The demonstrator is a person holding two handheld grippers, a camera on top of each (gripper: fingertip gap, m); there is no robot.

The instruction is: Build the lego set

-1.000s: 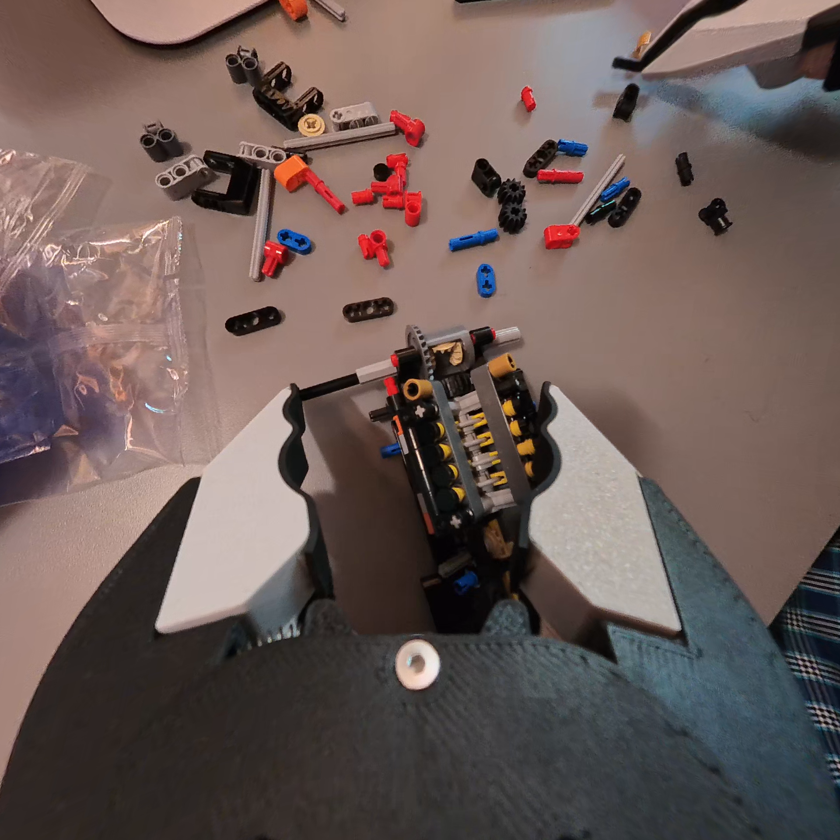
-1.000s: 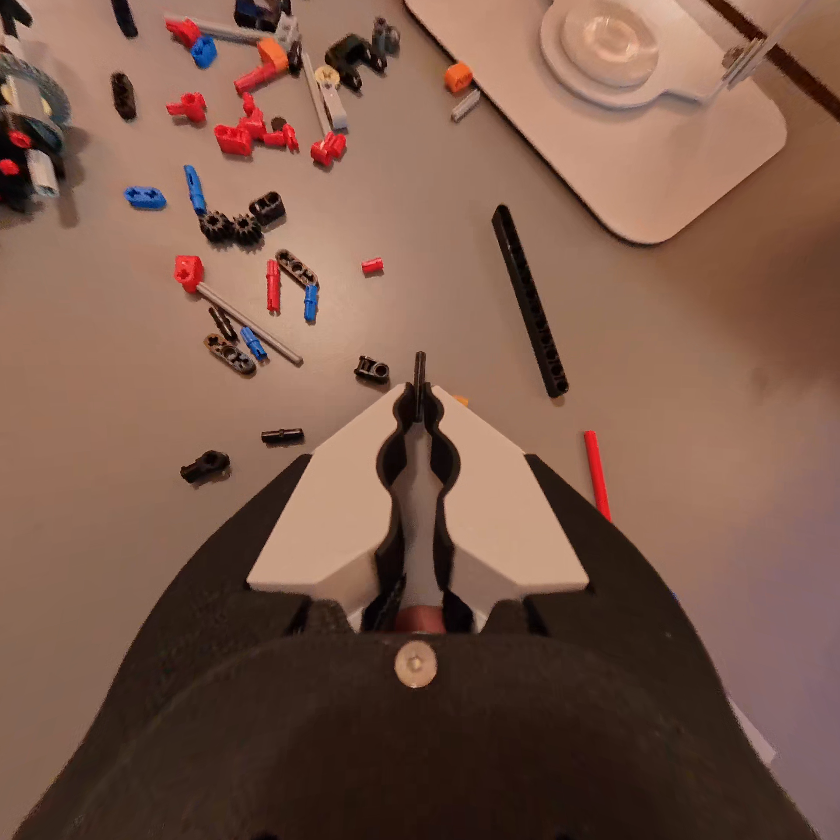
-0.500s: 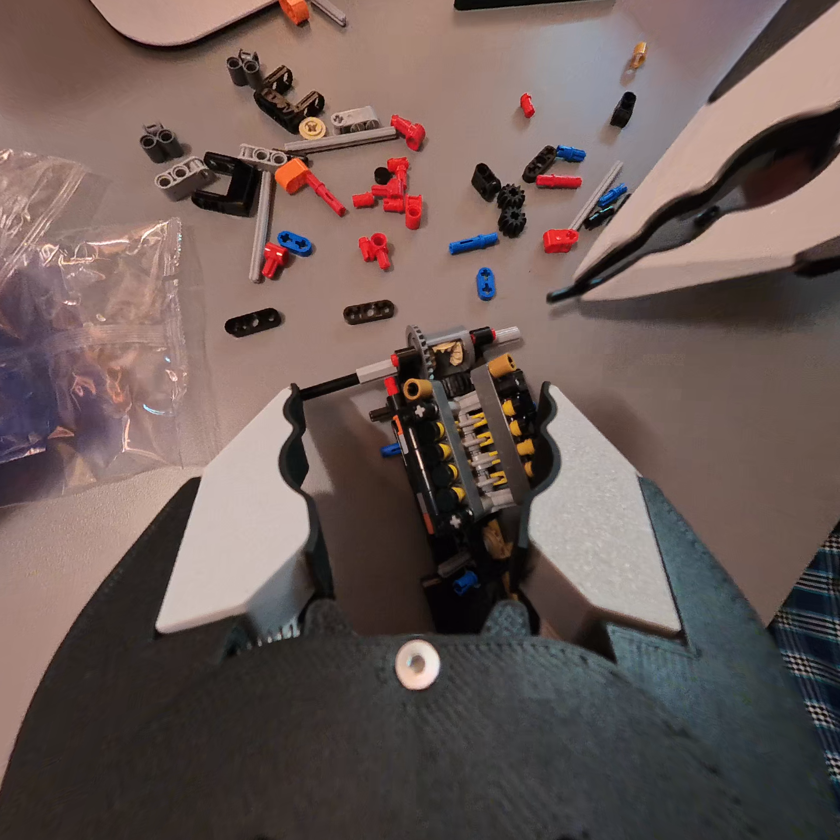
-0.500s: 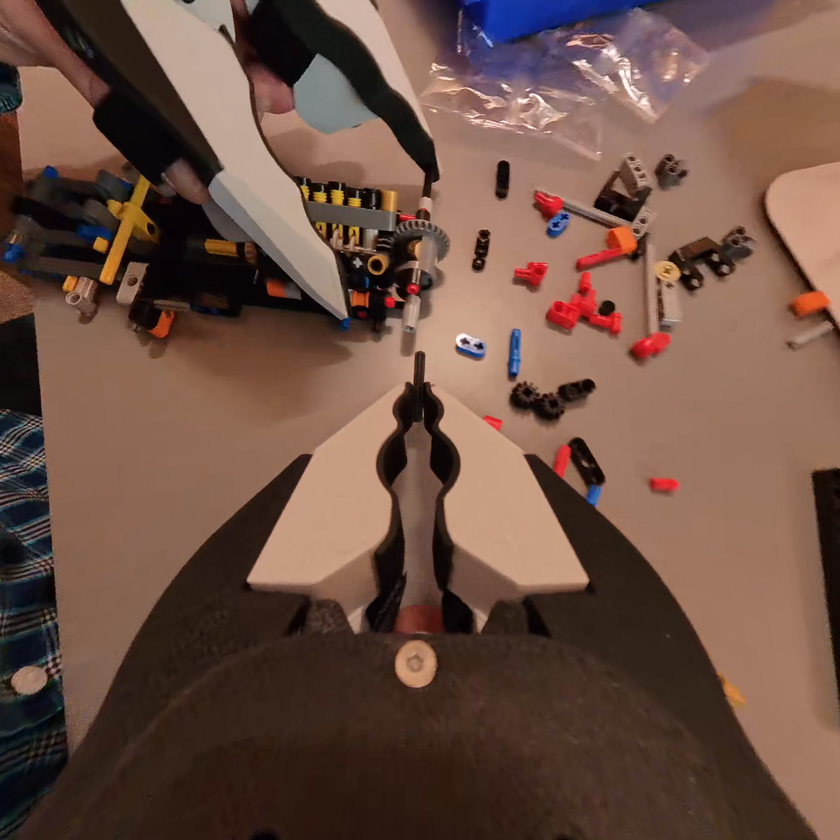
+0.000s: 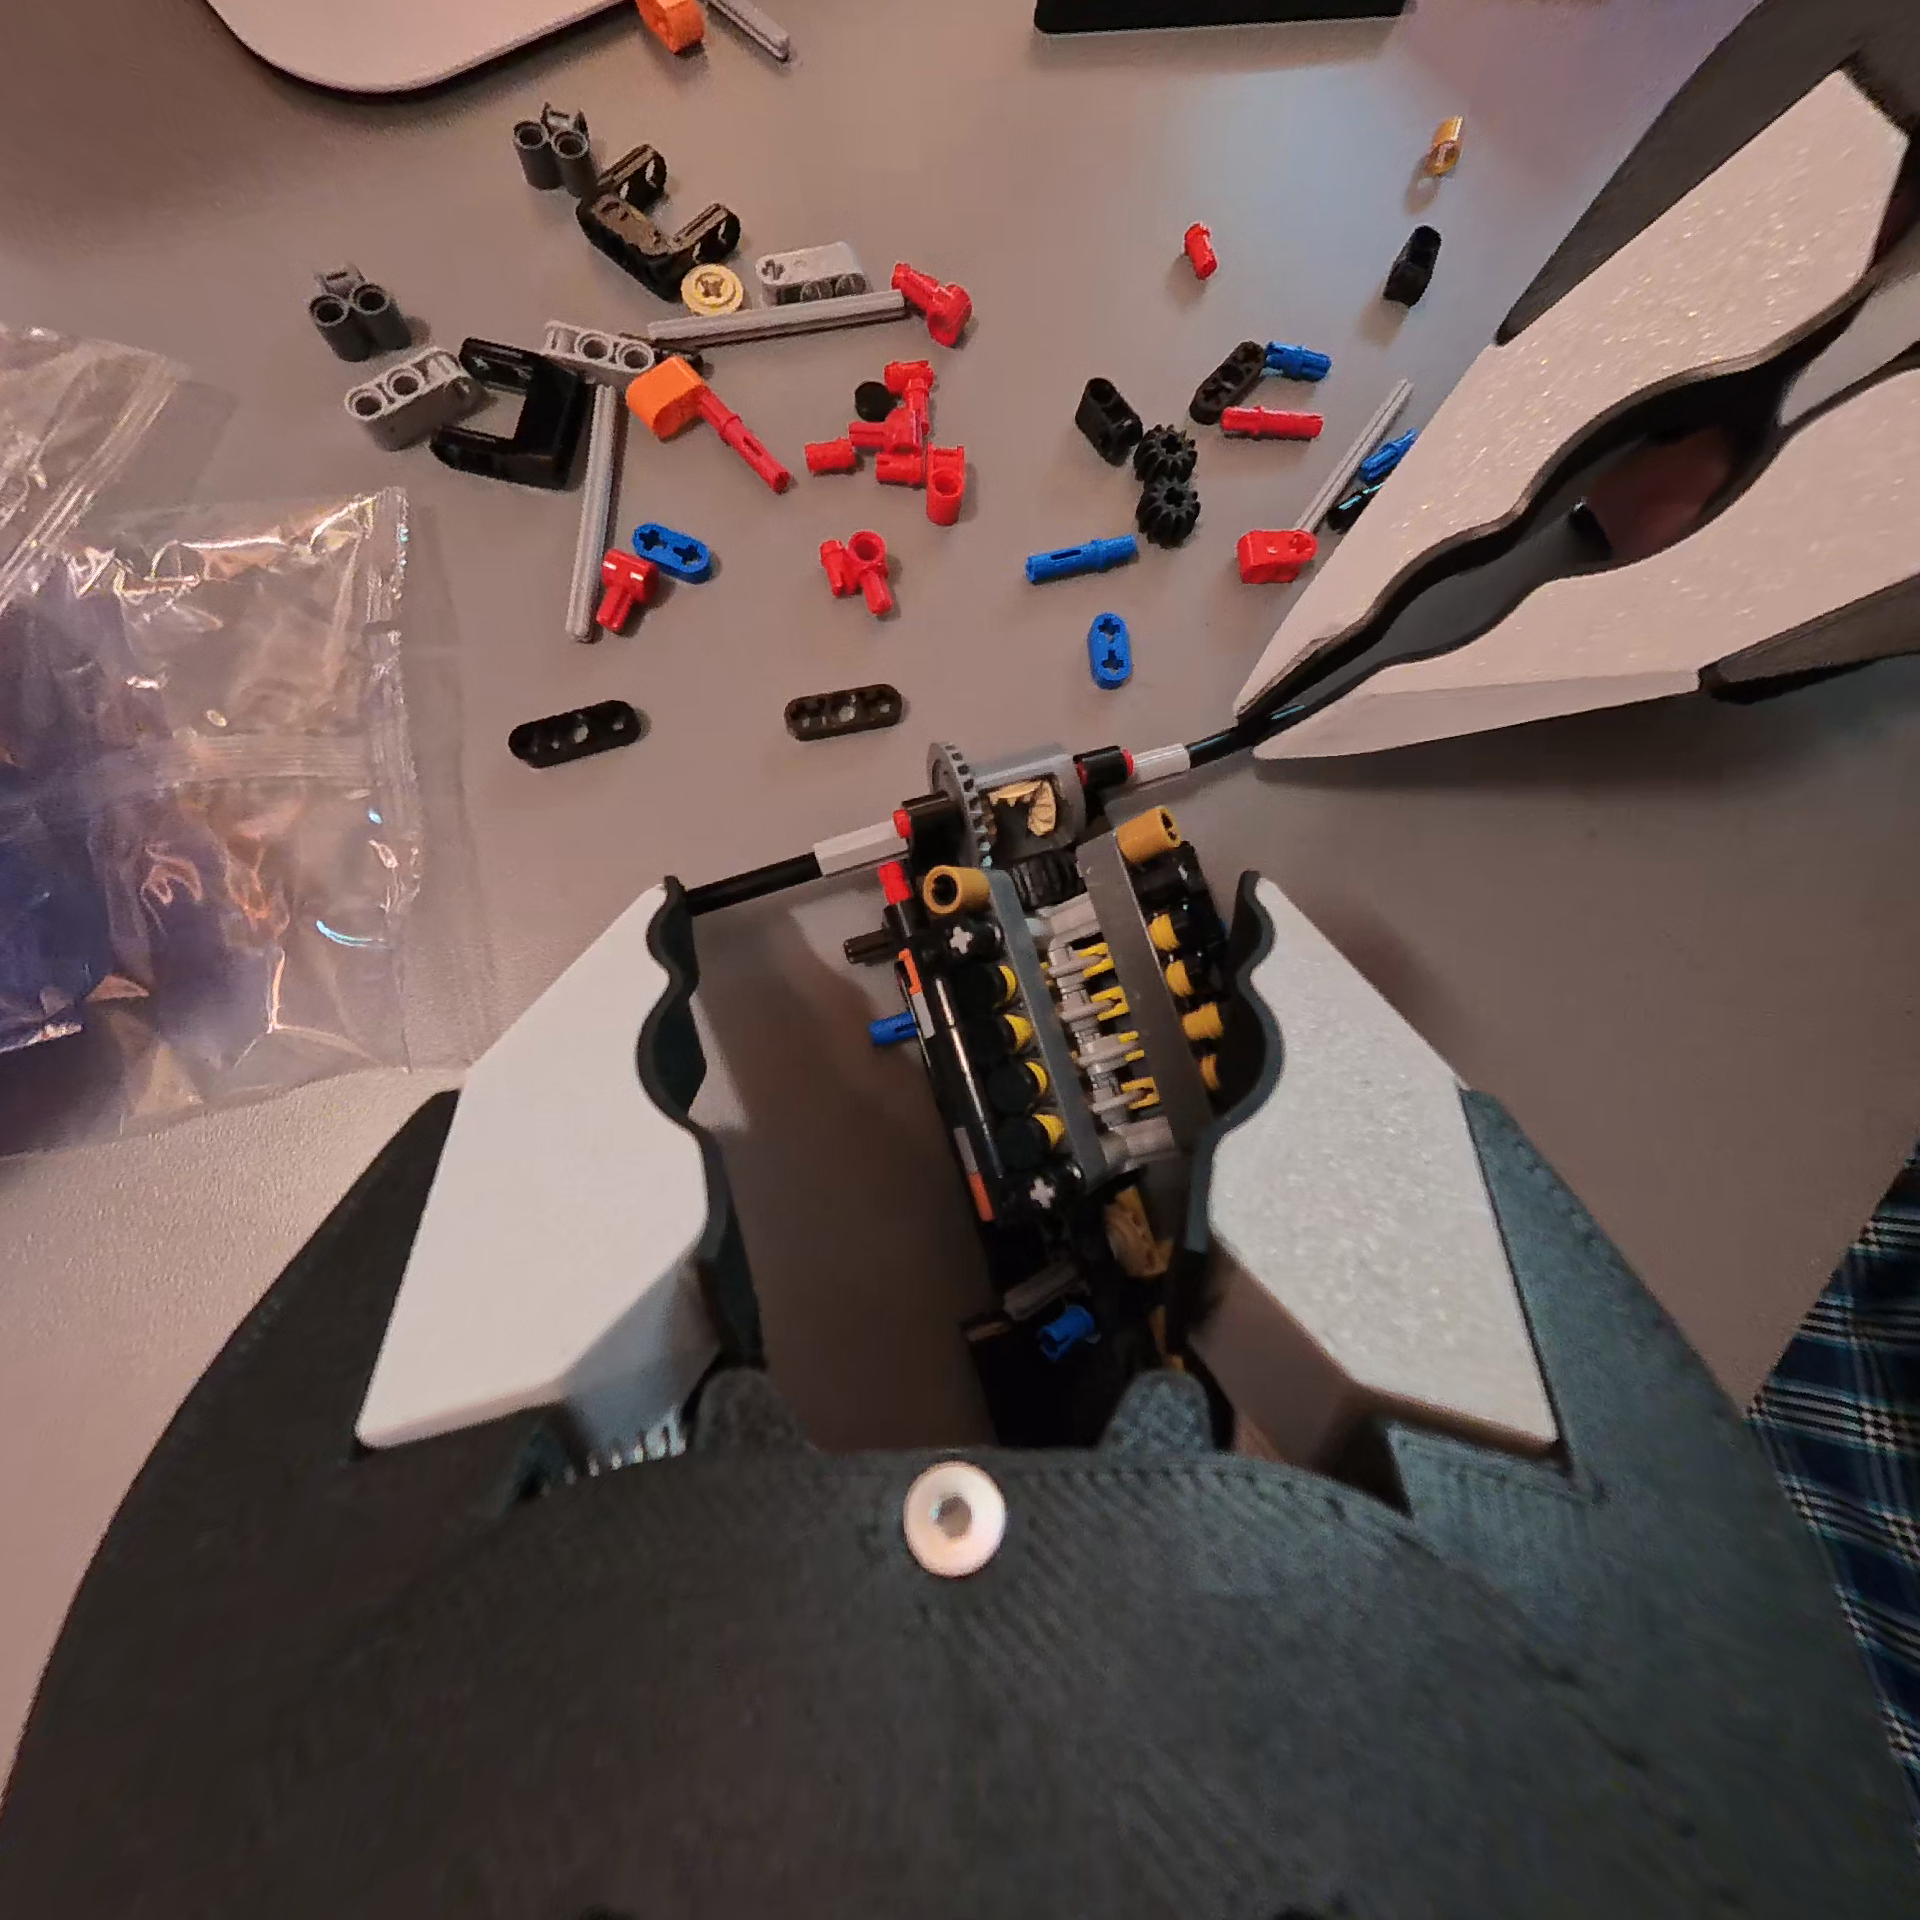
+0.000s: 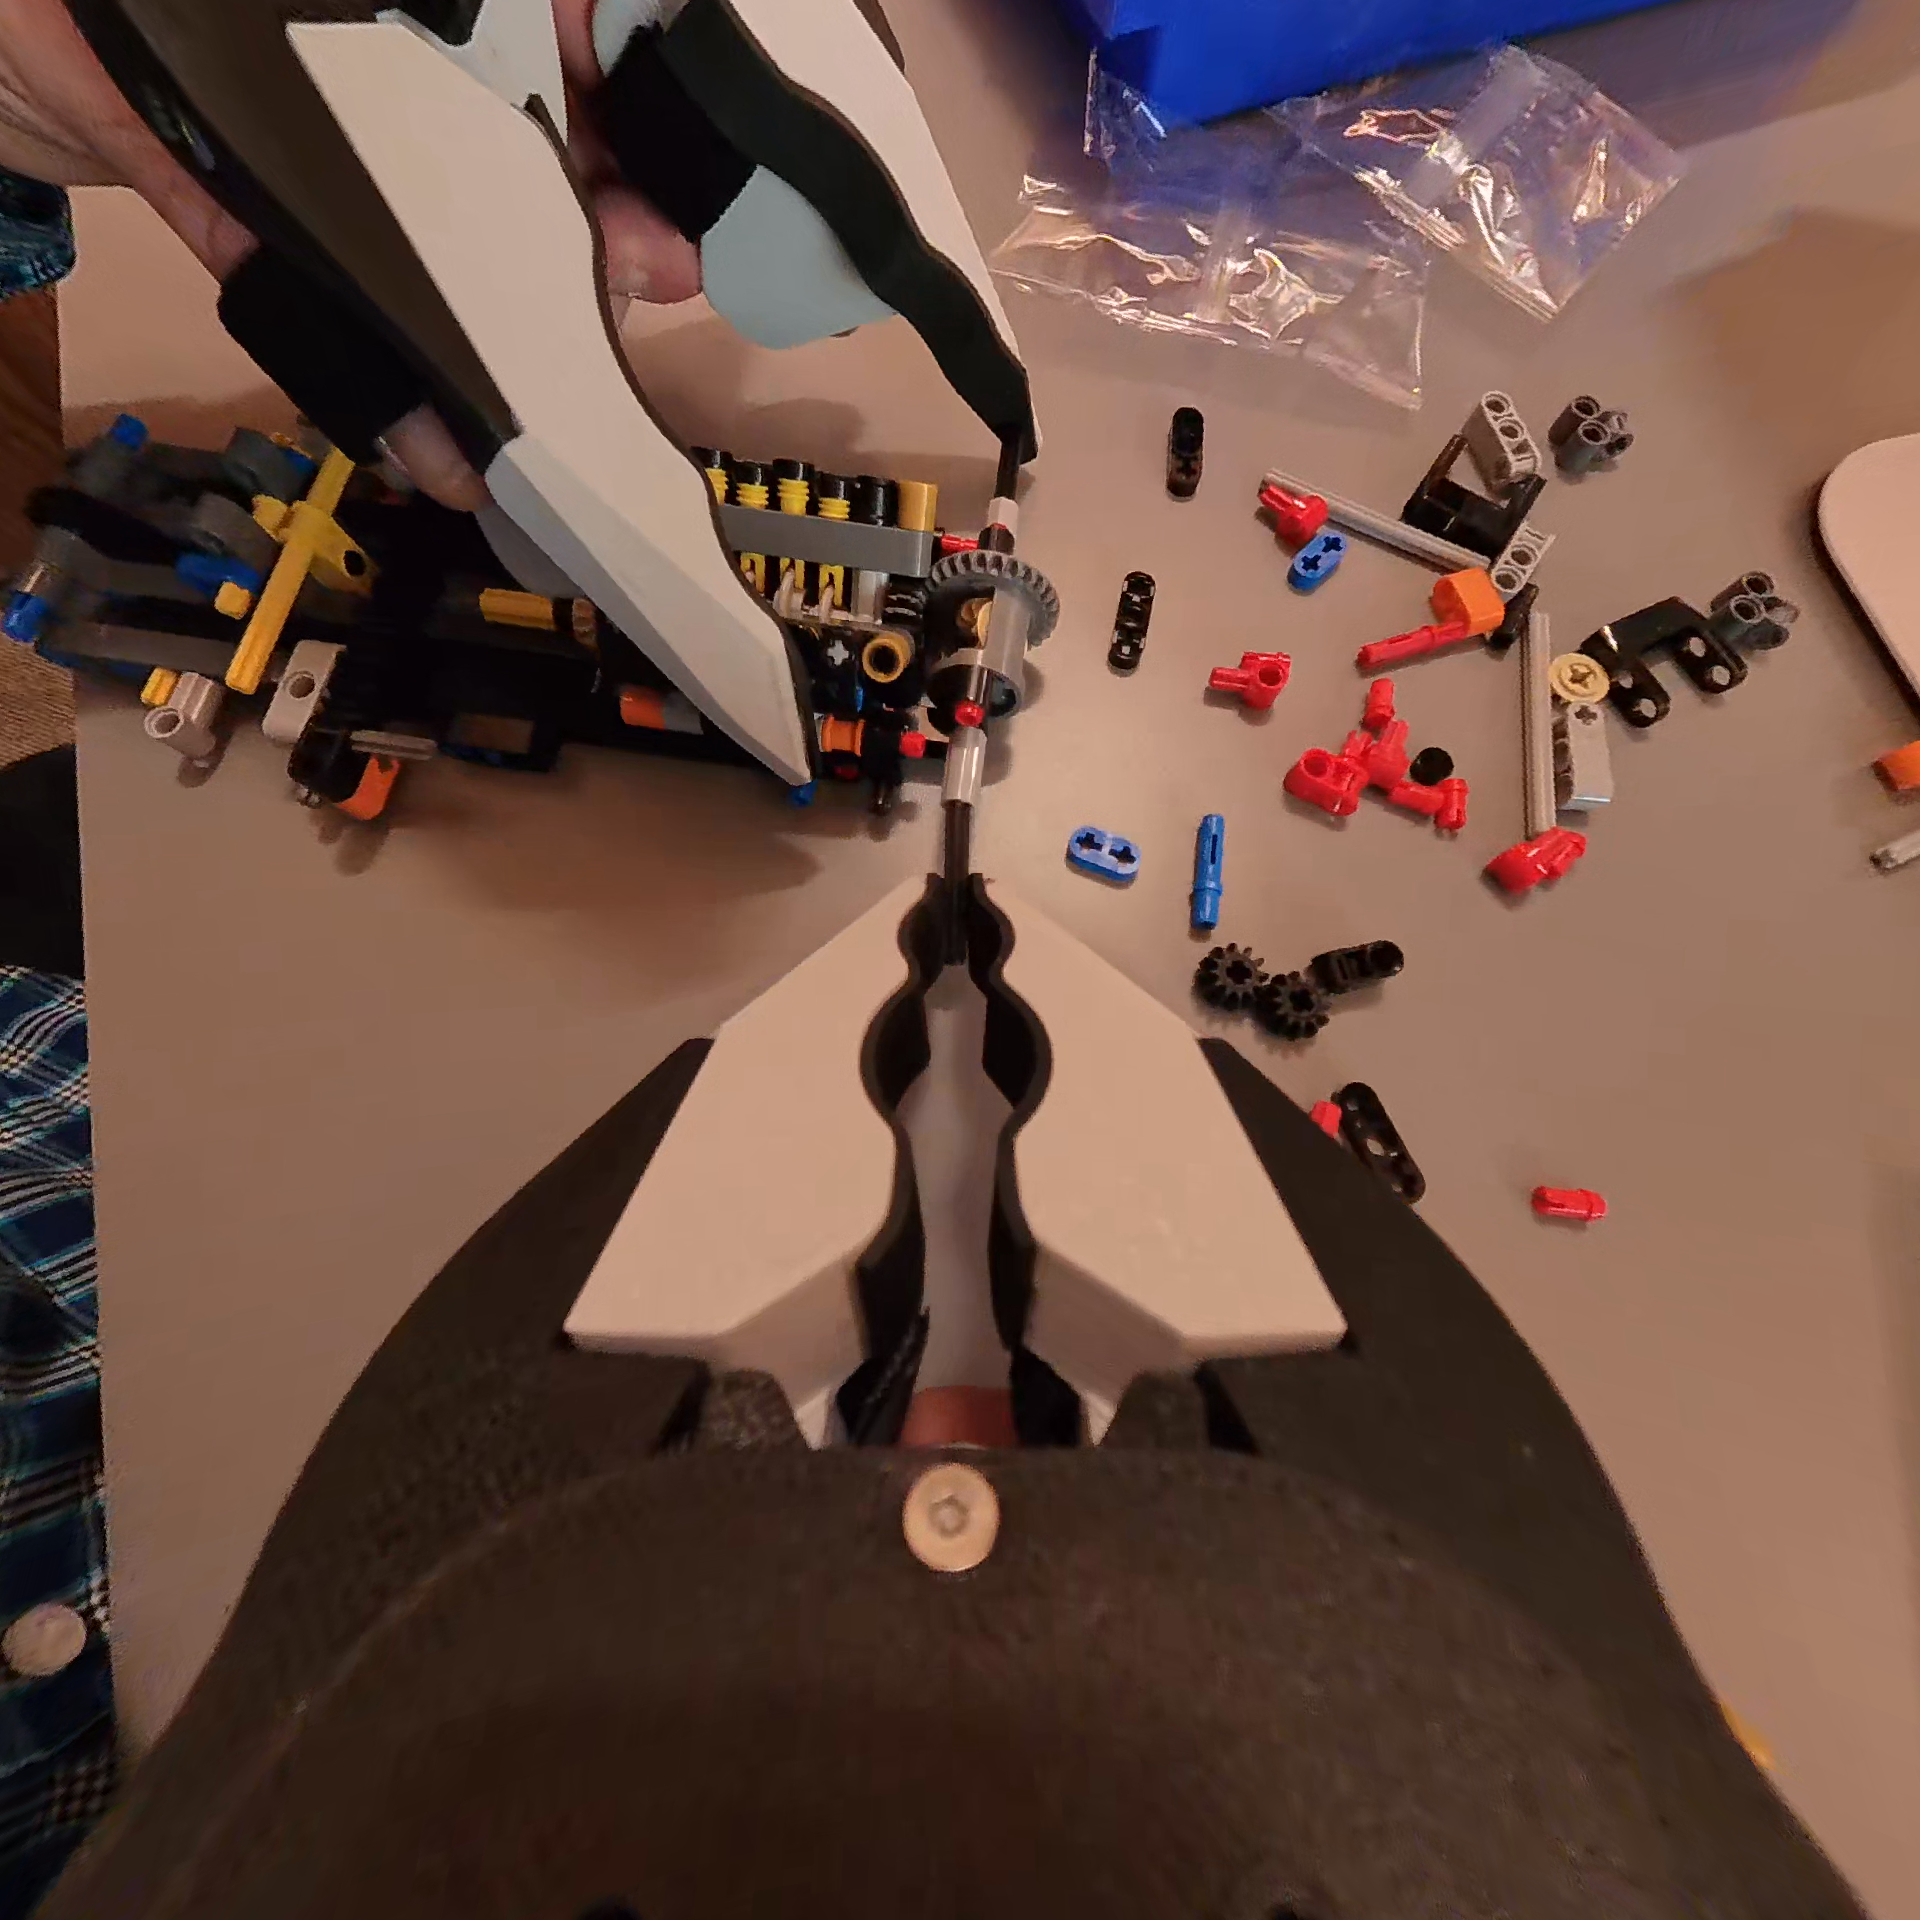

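The partly built lego model, black with yellow pistons and a grey gear, lies on the grey table. My left gripper straddles it with wide jaws. Its right finger presses the model's side and its left fingertip touches the end of the model's black cross axle. My right gripper is shut on a thin black axle. The axle's tip meets the light grey sleeve on the model's near side. The right gripper also shows in the left wrist view, and the left gripper in the right wrist view.
Several loose red, blue, black and grey parts lie beyond the model, and they also show in the right wrist view. Clear plastic bags lie at the left. A white base is at the far edge. A plaid sleeve is at the right.
My right gripper has swung from the far right of the table over to the model, carrying the black axle, and brought its tip to the grey sleeve. The left gripper has not moved.
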